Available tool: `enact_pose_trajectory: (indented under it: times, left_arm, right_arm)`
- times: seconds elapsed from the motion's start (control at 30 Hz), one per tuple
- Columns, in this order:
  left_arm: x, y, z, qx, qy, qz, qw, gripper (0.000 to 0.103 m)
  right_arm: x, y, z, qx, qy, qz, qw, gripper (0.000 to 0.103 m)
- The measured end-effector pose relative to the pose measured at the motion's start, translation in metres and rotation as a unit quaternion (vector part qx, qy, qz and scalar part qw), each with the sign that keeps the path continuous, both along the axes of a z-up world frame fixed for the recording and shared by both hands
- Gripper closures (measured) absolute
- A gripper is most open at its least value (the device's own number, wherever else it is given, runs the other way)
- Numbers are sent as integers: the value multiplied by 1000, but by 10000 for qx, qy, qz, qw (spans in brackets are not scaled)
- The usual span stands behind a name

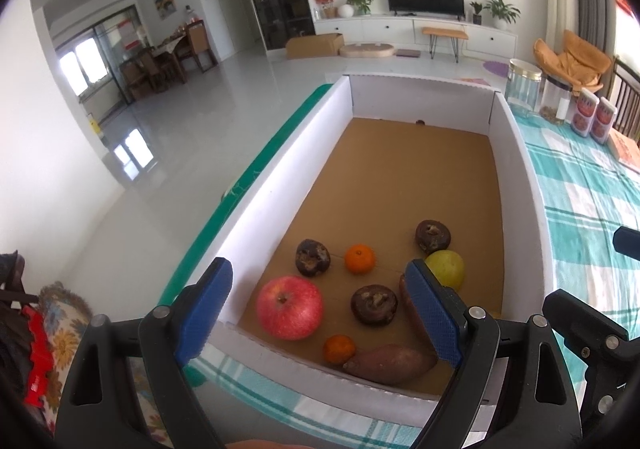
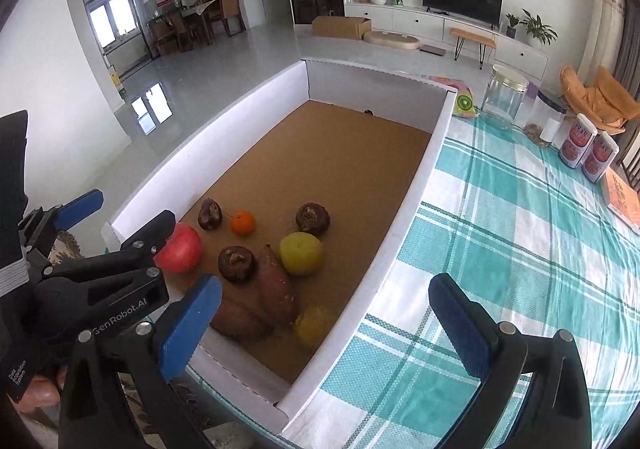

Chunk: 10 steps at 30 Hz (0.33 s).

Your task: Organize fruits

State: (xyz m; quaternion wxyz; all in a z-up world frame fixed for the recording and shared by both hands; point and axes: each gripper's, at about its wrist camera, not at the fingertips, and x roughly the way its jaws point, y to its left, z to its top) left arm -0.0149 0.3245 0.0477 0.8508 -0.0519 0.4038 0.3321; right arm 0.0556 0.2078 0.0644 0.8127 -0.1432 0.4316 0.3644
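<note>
Fruits lie bunched at the near end of the box (image 1: 288, 169), and we hold nothing. Our left gripper (image 1: 320, 309) hangs over that end with its jaws wide apart and empty. Between them we see the apple (image 1: 289, 307), a dark round fruit (image 1: 374, 305) beside it, and a small orange (image 1: 339, 349) touching the sweet potato (image 1: 388, 363). Just past the jaws sit another dark fruit (image 1: 313, 257) and a second orange (image 1: 360, 258); a third dark fruit (image 1: 433, 236) and the green-yellow fruit (image 1: 448, 269) lie beyond the right finger, which hides part of it.

Our right gripper (image 2: 324, 313) also stands wide open and empty, straddling the box's right wall: the left finger is over the two sweet potatoes (image 2: 276, 285), and a yellow fruit (image 2: 314, 325) lies between the jaws. The right finger is over the checked cloth (image 2: 520, 249), well short of the jars (image 2: 504, 97).
</note>
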Motion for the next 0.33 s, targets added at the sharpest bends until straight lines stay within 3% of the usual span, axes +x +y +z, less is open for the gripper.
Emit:
enact_pose_trajectory:
  times: [0.33]
  left_arm:
    - [-5,0,2,63,-33,58,10000,13]
  right_arm:
    - [-1,2,-3,32,49,23,10000,1]
